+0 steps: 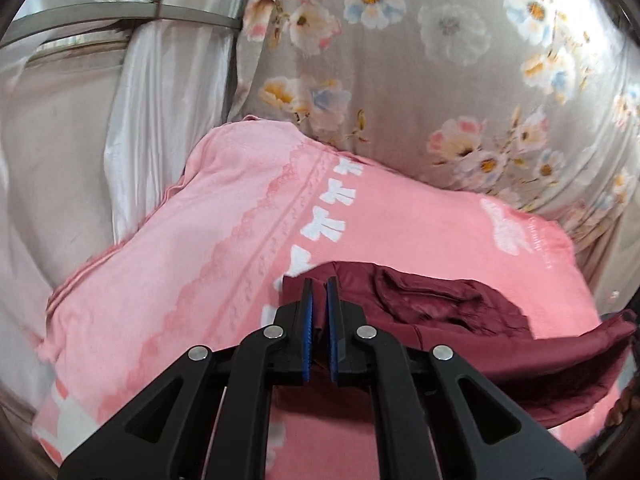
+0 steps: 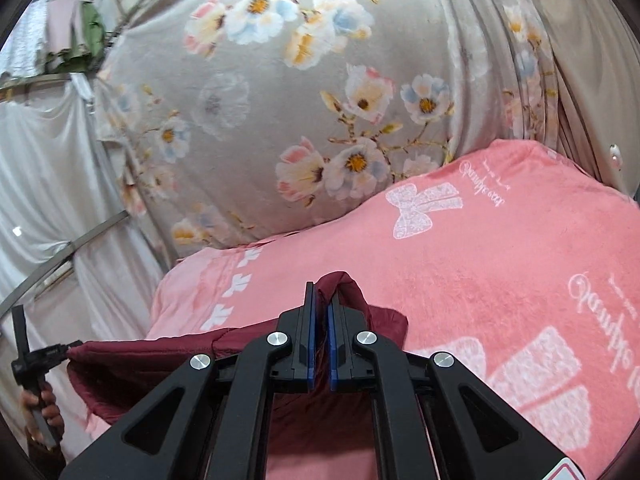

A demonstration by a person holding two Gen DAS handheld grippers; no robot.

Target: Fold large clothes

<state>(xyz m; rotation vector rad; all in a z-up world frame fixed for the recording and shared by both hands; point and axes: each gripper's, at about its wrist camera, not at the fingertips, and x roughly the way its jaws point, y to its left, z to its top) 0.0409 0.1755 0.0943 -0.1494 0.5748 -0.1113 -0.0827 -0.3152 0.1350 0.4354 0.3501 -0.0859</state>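
- Looking along the left wrist view, the left gripper [image 1: 320, 284] is clenched on an edge of the maroon garment [image 1: 448, 312]; the cloth runs between the blue pads [image 1: 307, 312], and where it continues under the black linkage is hidden.
- From that pinch the garment stretches off to the right, held up above the pink blanket [image 1: 180, 240], with a crumpled pocket of folds in its middle; its far right end is cut off by the lens rim.
- One floral curtain [image 1: 420, 72] hangs behind the blanket, and one white drape [image 1: 160, 80] with a metal bar across it stands on the left.
- In the right wrist view, the right gripper [image 2: 321, 300] is clamped on another bunched edge of the same maroon garment [image 2: 140, 368], a fold poking up past its fingertips.
- The cloth spans leftward, taut, to the left gripper [image 2: 64, 350] at the frame's edge, small and partly cut off; a hand [image 2: 42, 408] grips its handle below.
- Two large white bows and script lettering show on the pink blanket [image 2: 500, 248], the lower ones cropped.
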